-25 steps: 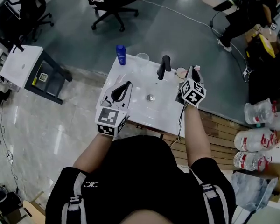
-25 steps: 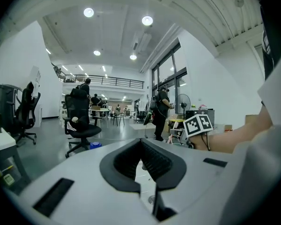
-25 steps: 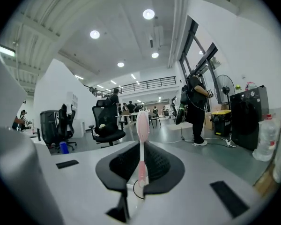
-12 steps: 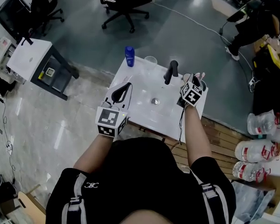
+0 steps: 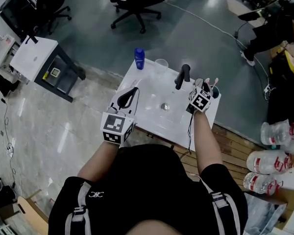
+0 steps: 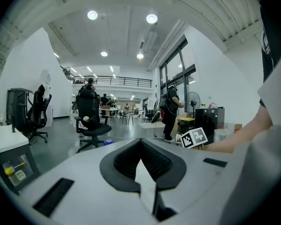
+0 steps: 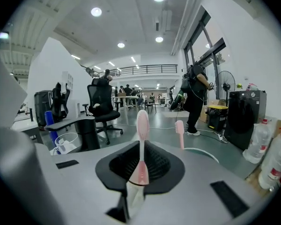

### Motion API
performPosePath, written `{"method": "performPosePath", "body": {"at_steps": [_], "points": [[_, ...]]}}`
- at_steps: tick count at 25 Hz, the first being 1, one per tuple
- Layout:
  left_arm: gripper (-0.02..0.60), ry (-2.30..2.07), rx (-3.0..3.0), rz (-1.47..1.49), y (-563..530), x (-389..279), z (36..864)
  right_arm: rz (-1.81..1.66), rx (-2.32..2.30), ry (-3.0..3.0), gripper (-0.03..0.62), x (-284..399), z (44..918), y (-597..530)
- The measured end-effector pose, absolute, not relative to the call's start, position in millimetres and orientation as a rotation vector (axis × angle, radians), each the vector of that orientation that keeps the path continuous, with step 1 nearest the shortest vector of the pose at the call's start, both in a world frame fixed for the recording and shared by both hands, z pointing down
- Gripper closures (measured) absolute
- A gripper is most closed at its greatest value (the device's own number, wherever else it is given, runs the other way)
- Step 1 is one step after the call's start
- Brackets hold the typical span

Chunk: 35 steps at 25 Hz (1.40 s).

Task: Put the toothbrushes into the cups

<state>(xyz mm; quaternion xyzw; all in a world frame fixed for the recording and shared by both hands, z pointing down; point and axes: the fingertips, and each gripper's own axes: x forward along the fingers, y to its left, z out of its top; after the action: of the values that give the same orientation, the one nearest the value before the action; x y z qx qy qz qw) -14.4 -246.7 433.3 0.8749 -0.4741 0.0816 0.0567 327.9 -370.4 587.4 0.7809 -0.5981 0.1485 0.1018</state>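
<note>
Pink toothbrush [image 7: 142, 121], upright and clamped in the right claw [image 7: 140, 149], sits just short and slightly left of the cup [image 7: 202, 152].

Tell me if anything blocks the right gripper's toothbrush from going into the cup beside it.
Nothing visible stands between them. The right gripper holds the pink toothbrush upright, and the cup has its rim just beyond, to the right. A second toothbrush already stands in that cup, at its near left edge.

white sink counter [image 5: 149, 84] carrying a blue bottle [image 5: 139, 58], clear cup [image 5: 160, 65], black faucet [image 5: 182, 76]
</note>
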Motion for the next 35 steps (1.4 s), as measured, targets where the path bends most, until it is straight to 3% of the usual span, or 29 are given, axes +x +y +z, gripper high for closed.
{"method": "performPosePath", "body": {"at_steps": [3, 14, 35], "points": [[0.568, -1.444, 2.648, 0.244, -247, -16, 434, 0.443, 2.305, -1.77, 0.545, 326, 587, -371], [0.568, -1.431, 2.647, 0.226, -242, -19, 436, 0.353, 2.259, -1.838, 0.407, 310, 577, -362], [0.568, -1.333, 2.692, 0.223, -227, 1, 437, 0.467, 2.119, -1.804, 0.373, 310, 602, -327]]}}
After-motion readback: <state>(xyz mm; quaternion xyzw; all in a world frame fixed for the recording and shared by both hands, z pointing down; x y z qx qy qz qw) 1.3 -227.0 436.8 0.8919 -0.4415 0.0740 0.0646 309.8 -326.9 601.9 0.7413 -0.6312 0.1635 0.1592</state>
